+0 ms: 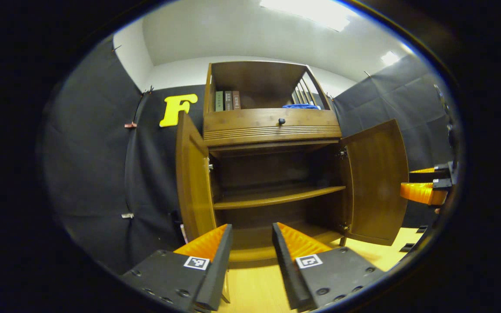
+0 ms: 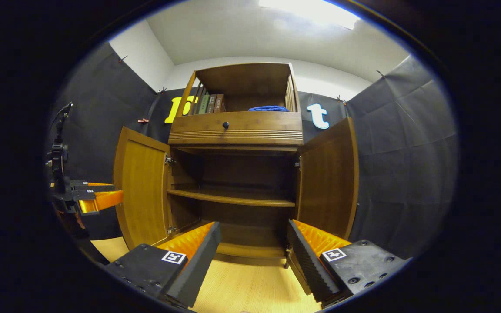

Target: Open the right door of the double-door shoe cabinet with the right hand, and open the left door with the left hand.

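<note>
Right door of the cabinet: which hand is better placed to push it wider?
Right. The right gripper faces the right door closely, fingers open; the left gripper sits beside the left door.

Both doors stand swung wide, the left door point(image 1: 194, 182) at 9 o'clock and the right door point(image 2: 328, 178) at 3 o'clock of the cabinet point(image 2: 237, 130) mouth. Between them the opening is free; only the middle shelf point(image 2: 233, 198) crosses it. The floor point(image 2: 242, 287) at 6 o'clock lies bare before the tools.
</note>
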`<action>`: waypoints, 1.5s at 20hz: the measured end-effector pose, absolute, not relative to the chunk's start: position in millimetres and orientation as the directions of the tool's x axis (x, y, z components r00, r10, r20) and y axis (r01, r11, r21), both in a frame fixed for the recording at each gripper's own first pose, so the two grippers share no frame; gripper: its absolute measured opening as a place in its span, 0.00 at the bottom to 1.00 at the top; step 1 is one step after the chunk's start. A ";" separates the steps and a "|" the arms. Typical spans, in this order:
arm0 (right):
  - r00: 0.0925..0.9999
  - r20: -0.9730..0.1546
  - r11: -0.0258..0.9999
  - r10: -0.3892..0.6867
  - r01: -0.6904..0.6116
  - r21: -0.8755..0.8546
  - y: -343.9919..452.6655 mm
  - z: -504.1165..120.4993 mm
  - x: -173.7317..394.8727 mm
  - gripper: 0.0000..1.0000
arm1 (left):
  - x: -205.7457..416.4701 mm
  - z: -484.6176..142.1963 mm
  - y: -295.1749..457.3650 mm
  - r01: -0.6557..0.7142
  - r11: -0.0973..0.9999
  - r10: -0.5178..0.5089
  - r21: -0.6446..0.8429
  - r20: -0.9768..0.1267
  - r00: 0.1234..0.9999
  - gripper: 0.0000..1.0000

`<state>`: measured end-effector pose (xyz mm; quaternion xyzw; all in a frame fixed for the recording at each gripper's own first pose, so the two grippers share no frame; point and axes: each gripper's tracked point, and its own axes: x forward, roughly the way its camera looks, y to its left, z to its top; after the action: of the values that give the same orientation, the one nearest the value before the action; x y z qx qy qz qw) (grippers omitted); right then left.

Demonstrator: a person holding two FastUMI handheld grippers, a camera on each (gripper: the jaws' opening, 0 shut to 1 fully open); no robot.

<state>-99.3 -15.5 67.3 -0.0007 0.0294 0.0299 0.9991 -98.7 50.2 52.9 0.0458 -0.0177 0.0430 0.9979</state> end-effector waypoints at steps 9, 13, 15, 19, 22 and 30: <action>0.992 -0.067 0.994 0.103 -0.100 0.037 9.4 70.6 -82.5 0.97 | -86.6 63.2 10.1 -0.049 0.998 0.047 0.032 0.062 0.997 0.89; 0.991 -0.076 0.994 0.107 -0.103 0.045 7.3 65.4 -79.8 0.97 | -82.2 57.2 -1.6 -0.024 0.999 0.022 0.032 0.049 0.999 0.93; 0.991 -0.080 0.993 0.111 -0.107 0.049 8.0 63.6 -77.5 0.99 | -78.2 55.2 -6.1 -0.011 1.000 0.010 0.027 0.041 0.999 0.93; 0.989 -0.090 0.992 0.121 -0.117 0.045 9.7 57.7 -74.8 0.99 | -73.7 49.3 -8.5 0.015 1.000 -0.016 0.020 0.028 0.999 0.93; 0.988 -0.096 0.992 0.121 -0.117 0.047 8.2 53.6 -71.7 0.97 | -71.0 46.5 -9.7 0.030 0.999 -0.030 0.026 0.018 0.999 0.93; 0.984 -0.123 0.990 0.131 -0.123 0.071 11.5 38.8 -64.9 0.97 | -68.5 41.6 -14.1 0.065 0.998 -0.066 0.019 0.027 0.997 0.93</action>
<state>-64.9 11.5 38.8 0.0318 0.0638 0.0638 0.9954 -68.5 -14.1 41.6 0.0089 -0.0137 -0.0328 0.9993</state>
